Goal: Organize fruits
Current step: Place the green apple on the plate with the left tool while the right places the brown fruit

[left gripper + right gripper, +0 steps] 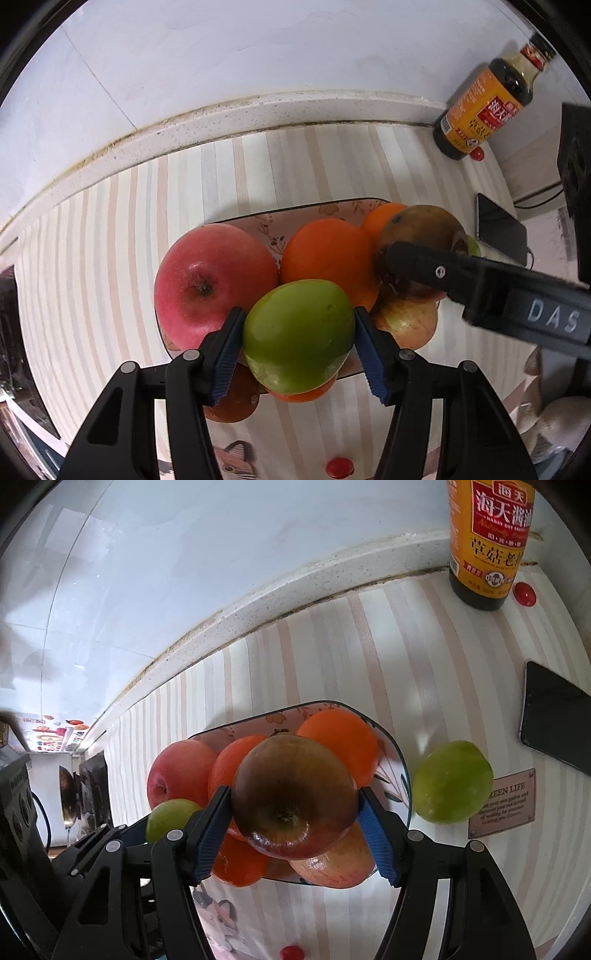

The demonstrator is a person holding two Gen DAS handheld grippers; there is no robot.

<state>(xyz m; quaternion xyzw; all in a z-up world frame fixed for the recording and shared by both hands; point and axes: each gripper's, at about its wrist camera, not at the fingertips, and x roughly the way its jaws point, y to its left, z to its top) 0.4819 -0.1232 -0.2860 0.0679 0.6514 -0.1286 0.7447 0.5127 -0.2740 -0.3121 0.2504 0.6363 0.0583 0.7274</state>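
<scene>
A floral plate on the striped cloth holds a red apple, oranges and a yellowish apple. My left gripper is shut on a green apple above the plate's near side; it also shows in the right wrist view. My right gripper is shut on a dark reddish-brown apple above the plate; this apple shows in the left wrist view. Another green fruit lies on the cloth right of the plate.
A soy sauce bottle stands at the back right by the wall ledge. A dark phone lies to the right. A printed label is on the cloth. A brown fruit lies by the plate's near edge.
</scene>
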